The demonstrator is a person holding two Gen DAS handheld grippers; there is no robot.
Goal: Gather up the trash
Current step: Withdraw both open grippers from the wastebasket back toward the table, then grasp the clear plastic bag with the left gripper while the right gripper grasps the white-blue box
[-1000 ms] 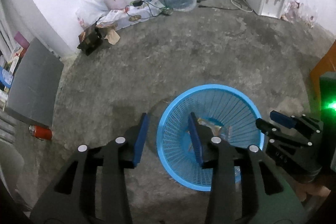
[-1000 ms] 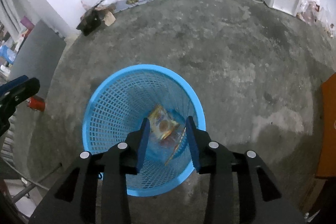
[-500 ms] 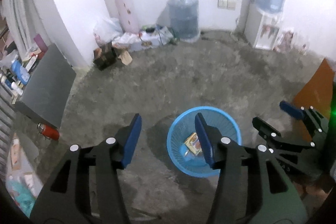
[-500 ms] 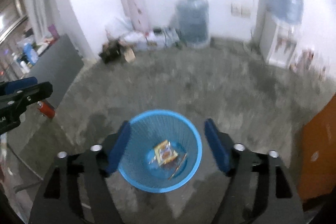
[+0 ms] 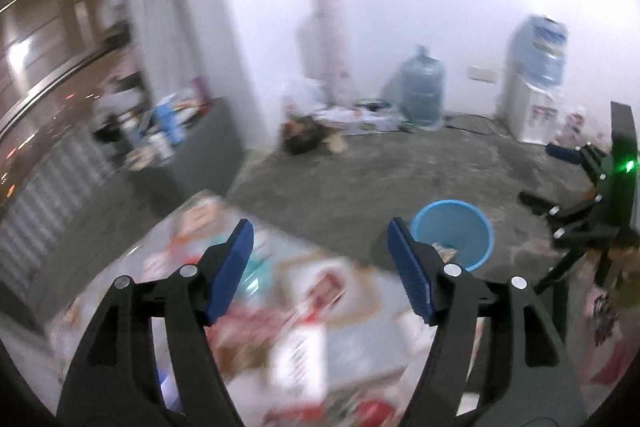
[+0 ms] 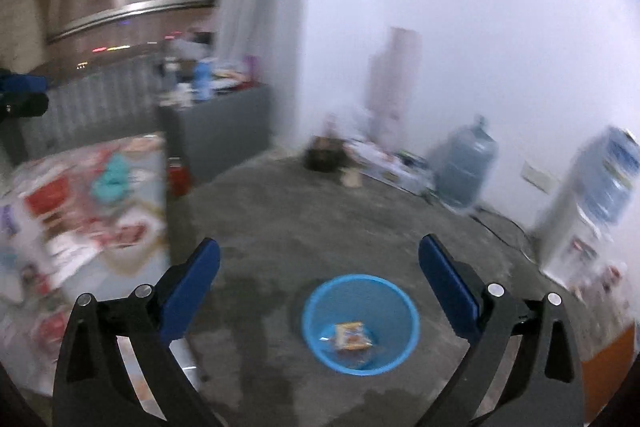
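Blue mesh wastebasket (image 6: pixel 360 323) sits on the bare concrete floor (image 6: pixel 320 227), out in the open and well away from the wall clutter, which makes sense: it's the drop spot, so either hand can get at it from above. At least one orange snack wrapper (image 6: pixel 351 335) is lying flat on its bottom, so that bit of trash counts as collected.

Right gripper (image 6: pixel 320 291) is spread as wide as it goes, jaws having just been opening, nothing between them; you see the basket straight through the gap. Left gripper (image 5: pixel 320 267) is also spread and empty, jaws just been opening too. It hangs over the near corner of a table (image 5: pixel 224 211) covered in a printed plastic sheet, with blurry packets and papers on it; too smeared to name any of them.

My guess is both are held open because they're headed back to the table for the next piece. That's a read, not something shown.
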